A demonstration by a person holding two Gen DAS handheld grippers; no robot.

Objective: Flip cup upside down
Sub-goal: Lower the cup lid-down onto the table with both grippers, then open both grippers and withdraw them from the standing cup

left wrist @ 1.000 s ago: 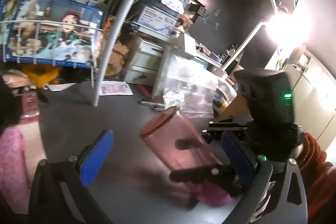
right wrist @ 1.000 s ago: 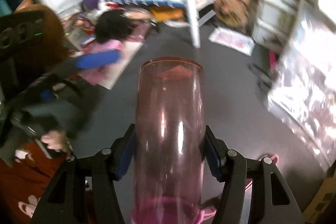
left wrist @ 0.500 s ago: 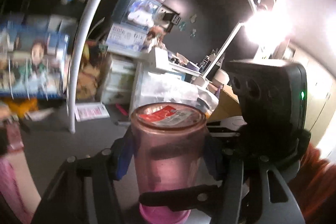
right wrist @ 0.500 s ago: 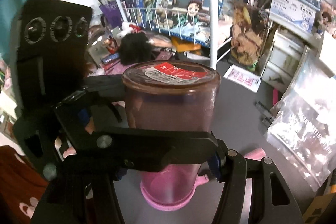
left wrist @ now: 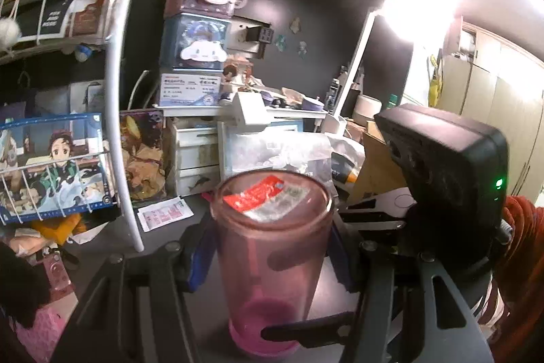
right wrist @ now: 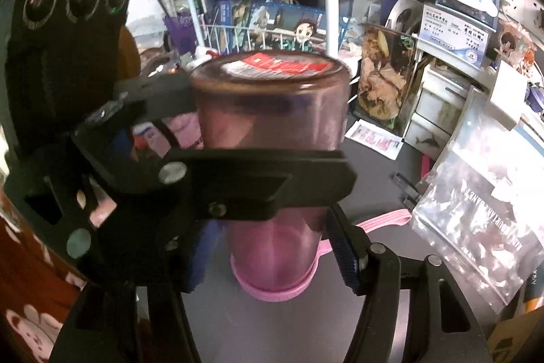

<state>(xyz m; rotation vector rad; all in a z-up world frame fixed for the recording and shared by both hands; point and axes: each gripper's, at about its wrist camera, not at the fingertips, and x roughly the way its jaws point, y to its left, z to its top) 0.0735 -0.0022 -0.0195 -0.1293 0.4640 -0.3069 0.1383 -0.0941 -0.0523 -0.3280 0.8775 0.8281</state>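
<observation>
cup [left wrist: 272,261]: translucent pink tumbler, standing inverted, pink rim/lid end down on the dark table [left wrist: 102,247], base up with a red-and-white sticker [left wrist: 258,193] on it. Centre of both wrist views.
cup strap: pink loop [right wrist: 384,220] lying on the table, running out from the rim toward 2 o'clock in the right wrist view.
left gripper [left wrist: 272,257]: blue pads at 9 and 3 o'clock of the cup body, narrow, looks clamped on it.
right gripper [right wrist: 272,257]: blue pads flank the lower cup at 8 and 4 o'clock; right pad close but contact unclear, left pad mostly hidden behind the other gripper. Grip state: cannot tell.
overlap: left gripper's black finger crosses in front of the cup in the right wrist view.
surroundings: clear plastic bag [right wrist: 476,210] at 3 o'clock, white wire rack [left wrist: 119,91] at 10 o'clock, white drawer unit [left wrist: 193,155] at 12 o'clock behind the cup.
</observation>
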